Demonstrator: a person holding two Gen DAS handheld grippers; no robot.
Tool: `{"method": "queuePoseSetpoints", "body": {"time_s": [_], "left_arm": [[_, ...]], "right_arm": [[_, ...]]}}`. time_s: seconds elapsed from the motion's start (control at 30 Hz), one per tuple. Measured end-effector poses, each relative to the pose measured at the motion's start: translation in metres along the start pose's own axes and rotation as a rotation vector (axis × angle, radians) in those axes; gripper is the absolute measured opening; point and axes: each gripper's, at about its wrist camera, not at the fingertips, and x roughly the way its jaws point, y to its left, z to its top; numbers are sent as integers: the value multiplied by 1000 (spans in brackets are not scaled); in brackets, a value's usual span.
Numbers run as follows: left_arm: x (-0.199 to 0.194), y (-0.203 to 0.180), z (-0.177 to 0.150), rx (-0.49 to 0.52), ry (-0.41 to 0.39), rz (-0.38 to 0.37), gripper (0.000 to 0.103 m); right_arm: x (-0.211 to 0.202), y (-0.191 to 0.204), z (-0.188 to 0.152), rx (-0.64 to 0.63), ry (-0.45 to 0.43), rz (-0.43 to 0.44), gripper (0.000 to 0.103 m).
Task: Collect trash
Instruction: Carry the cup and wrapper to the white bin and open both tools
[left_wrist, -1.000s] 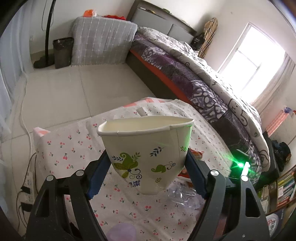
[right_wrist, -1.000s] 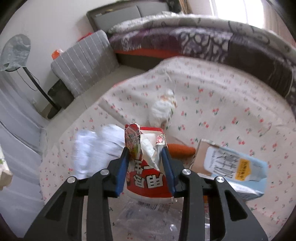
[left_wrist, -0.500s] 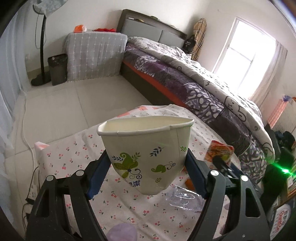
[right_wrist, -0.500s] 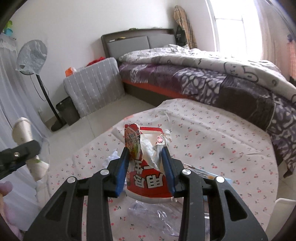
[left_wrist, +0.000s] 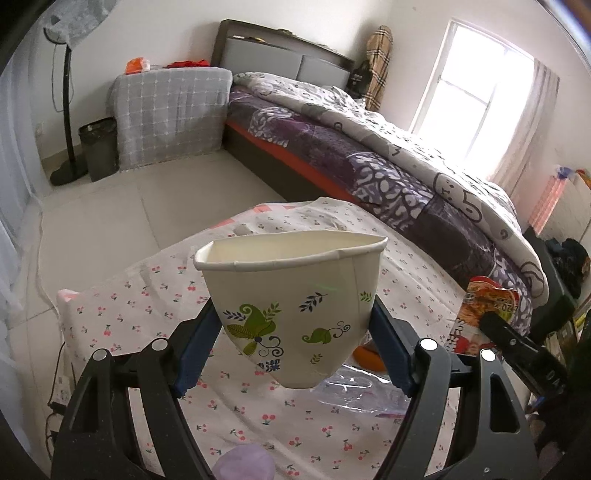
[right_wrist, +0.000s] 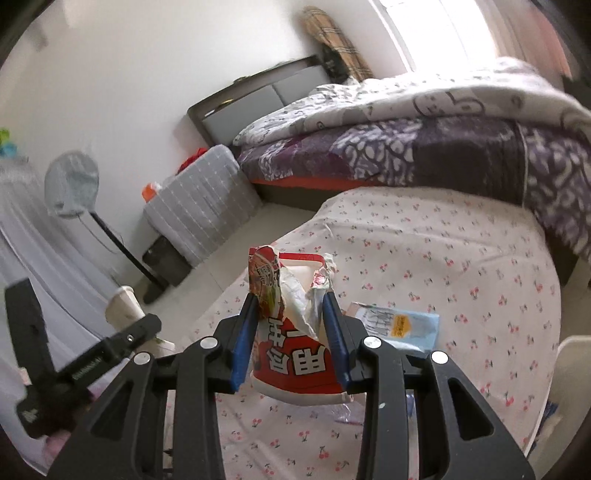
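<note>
- Your left gripper (left_wrist: 291, 343) clamps a squashed paper cup (left_wrist: 291, 295), rim up, above the cherry-print tablecloth (left_wrist: 155, 295).
- Your right gripper (right_wrist: 290, 332) clamps a torn red noodle cup (right_wrist: 291, 332) above the same cloth.
- A blue-and-white packet (right_wrist: 402, 325) lies flat on the cloth beyond the right fingers.
- Clear plastic wrap (left_wrist: 354, 387) lies beneath the paper cup.
- A black bin (left_wrist: 98, 147) stands on the floor beside the fan stand (left_wrist: 66, 110).

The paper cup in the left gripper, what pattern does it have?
The paper cup is cream with green leaves and dark blue sprigs, best seen from the left wrist.
</note>
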Motion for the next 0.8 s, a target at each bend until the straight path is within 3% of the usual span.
{"method": "queuePoseSetpoints", "body": {"time_s": [0.37, 0.63, 0.8], "left_arm": [[9, -43, -14, 83, 6, -31, 75], [18, -81, -29, 142, 31, -76, 75], [20, -105, -40, 194, 37, -102, 75]], "right_arm": [[-36, -31, -1, -32, -56, -134, 36], [-76, -60, 3, 1, -103, -195, 37], [-102, -84, 2, 26, -109, -276, 37]]}}
